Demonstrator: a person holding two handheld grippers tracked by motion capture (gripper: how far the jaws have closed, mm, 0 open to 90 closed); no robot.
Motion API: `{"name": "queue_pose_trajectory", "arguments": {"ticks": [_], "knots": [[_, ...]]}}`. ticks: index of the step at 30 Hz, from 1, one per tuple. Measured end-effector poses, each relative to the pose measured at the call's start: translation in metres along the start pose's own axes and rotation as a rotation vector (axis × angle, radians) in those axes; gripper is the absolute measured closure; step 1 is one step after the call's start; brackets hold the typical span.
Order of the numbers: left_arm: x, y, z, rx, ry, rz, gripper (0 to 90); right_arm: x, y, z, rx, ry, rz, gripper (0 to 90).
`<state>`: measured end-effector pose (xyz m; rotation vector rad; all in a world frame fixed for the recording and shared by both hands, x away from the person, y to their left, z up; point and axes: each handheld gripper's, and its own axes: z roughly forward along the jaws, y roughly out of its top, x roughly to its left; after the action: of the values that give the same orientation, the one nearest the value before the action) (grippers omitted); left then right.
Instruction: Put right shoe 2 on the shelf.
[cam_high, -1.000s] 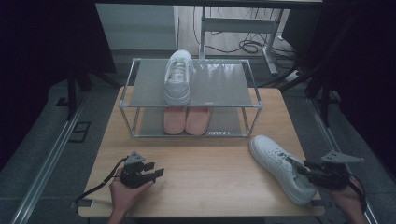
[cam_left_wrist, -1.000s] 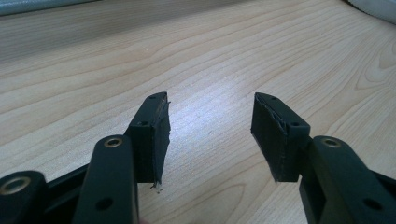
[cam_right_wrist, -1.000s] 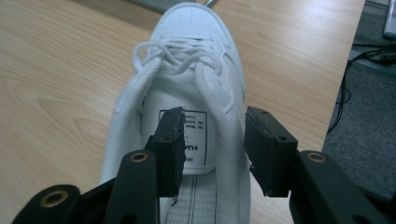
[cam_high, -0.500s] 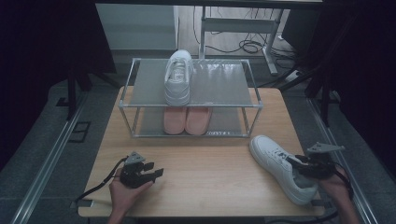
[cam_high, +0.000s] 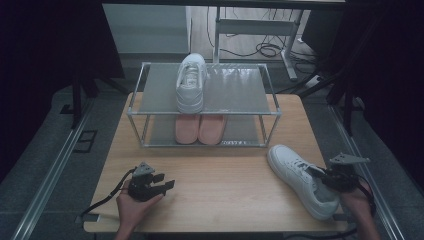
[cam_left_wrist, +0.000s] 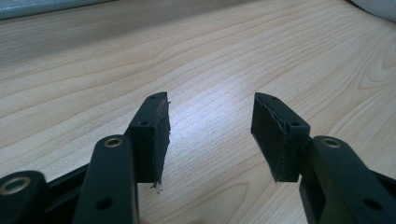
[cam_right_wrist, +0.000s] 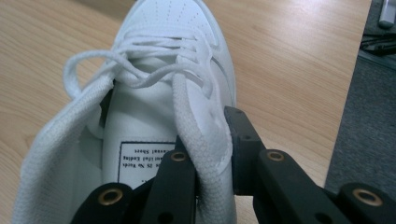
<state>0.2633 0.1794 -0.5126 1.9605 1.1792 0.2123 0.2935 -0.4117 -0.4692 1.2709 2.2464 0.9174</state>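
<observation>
Rightward, gripper (cam_right_wrist: 212, 154) astride sneaker (cam_right_wrist: 159, 93) collar.

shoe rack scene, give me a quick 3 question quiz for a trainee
1. True or false: the left gripper is holding a shoe.
2. Which part of the white shoe on the table do the right gripper's jaws straddle? A) the toe B) the side of the collar C) the sole
3. Fill in: the pink shoes sit on the ______ shelf of the rack.

Key
1. False: in the left gripper view its jaws stand apart over the bare table.
2. B: one jaw is inside the opening, the other outside.
3. Lower; a second white shoe is on the top shelf.
</observation>
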Motion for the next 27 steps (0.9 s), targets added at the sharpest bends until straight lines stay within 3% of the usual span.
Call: {"name": "queue_pose_trajectory", "arguments": {"ticks": [10,16,27], "knots": [[0.0,0.0,0.0,0.0,-0.001,0.0,47.3,0.008,-0.002,-0.016,-0.077,0.031,0.037,82.3],[0.0,0.0,0.0,0.002,-0.003,-0.003,47.3,0.017,-0.001,-0.032,-0.121,0.075,0.057,82.1],[0.0,0.0,0.002,0.01,-0.001,0.0,47.3,0.04,0.012,-0.041,-0.154,0.119,0.026,81.8]]}}
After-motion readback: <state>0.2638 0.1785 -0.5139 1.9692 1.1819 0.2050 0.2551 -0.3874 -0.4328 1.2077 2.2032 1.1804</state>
